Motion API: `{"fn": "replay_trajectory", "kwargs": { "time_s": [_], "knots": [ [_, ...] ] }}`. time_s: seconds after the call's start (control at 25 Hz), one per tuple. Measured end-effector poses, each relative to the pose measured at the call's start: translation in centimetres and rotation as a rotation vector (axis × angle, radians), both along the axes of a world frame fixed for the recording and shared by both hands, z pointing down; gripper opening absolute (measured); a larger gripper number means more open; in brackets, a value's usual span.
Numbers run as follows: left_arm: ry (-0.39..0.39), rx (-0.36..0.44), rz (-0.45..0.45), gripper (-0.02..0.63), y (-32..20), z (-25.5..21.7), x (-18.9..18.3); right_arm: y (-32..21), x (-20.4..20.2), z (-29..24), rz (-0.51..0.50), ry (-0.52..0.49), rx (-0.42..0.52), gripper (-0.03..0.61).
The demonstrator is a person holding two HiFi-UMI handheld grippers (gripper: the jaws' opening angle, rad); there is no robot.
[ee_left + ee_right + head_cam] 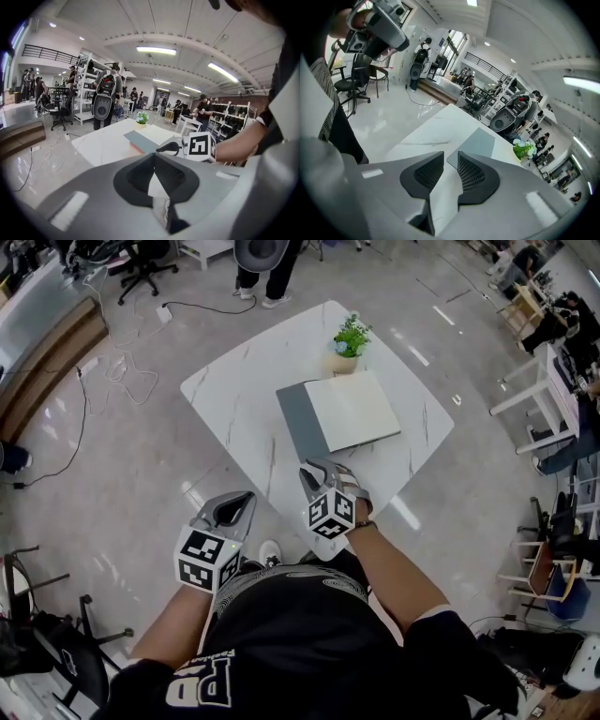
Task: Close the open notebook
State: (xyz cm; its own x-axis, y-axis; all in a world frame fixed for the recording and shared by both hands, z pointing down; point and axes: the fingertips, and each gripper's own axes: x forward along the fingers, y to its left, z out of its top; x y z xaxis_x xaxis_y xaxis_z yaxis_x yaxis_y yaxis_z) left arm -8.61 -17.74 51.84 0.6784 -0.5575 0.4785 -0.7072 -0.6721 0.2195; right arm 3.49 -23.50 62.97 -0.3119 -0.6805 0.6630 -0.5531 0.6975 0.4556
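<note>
Your left gripper (246, 498) is closed, right gripper (323, 468) barely parted, both empty; head view alone shows the notebook (342, 413) lying open.

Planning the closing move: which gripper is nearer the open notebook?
The right gripper, at the table's near corner just short of the notebook; the left gripper hangs farther back, over the floor.

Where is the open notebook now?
In the head view, the notebook lies open on the white table, next to the potted plant, ahead of the right gripper.
</note>
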Motion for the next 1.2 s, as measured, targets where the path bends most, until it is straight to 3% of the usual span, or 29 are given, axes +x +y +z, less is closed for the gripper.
{"fn": "replay_trajectory", "kwargs": {
  "time_s": [0.32,0.64,0.92,1.2],
  "knots": [
    [-0.006,-0.015,-0.039,0.058,-0.3,0.5,-1.4,-1.2,-0.5,2.0,-0.091,0.157,0.035,0.081],
    [-0.01,-0.024,-0.056,0.058,-0.7,0.7,-1.7,-1.5,-0.9,2.8,-0.131,0.21,0.052,0.081],
    [-0.004,-0.028,-0.055,0.058,-1.2,0.7,-1.6,-2.0,-0.8,2.5,-0.131,0.217,0.057,0.077],
    [0.002,-0.025,-0.052,0.058,-1.5,0.5,-1.5,-2.1,-1.0,0.6,-0.089,0.134,0.074,0.012]
  ]
}}
